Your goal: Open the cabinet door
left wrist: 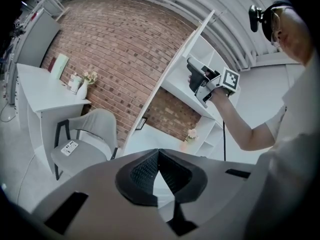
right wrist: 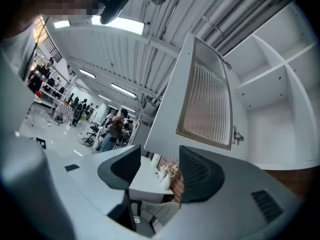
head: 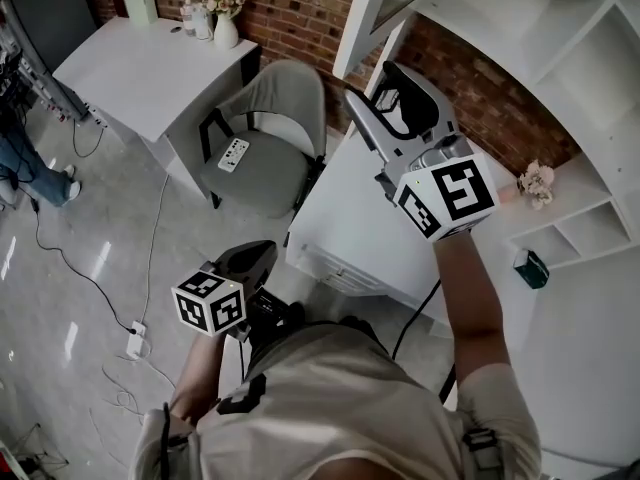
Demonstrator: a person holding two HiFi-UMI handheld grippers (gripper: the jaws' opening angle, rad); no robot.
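**White cabinet door with a ribbed glass panel (right wrist: 205, 94) stands open, clear of both grippers**

On the far left stands one white tabletop (head: 150, 63). It carries one white vase of pale flowers (head: 226, 28) and a few smaller items too small to make out. Next comes a single grey armchair (head: 265, 158) with one white remote-like slab (head: 233, 154) lying on its seat.

The left gripper (left wrist: 158, 151) is held low near the person's body. Its jaws meet at the tips with nothing between them.

The one cabinet door hangs open overhead, out from the white open shelving (head: 600, 88), and its top is cut off by the upper edge of the head view.

The right gripper (right wrist: 160, 169) is raised just below the door's lower edge. Its jaws are parted and hold nothing, and only the distant tabletop shows through the gap.

On the right, one shelf holds a small bunch of pink flowers (head: 537, 183), and a lower ledge holds one dark green box (head: 531, 268). That makes two flower bunches in all.
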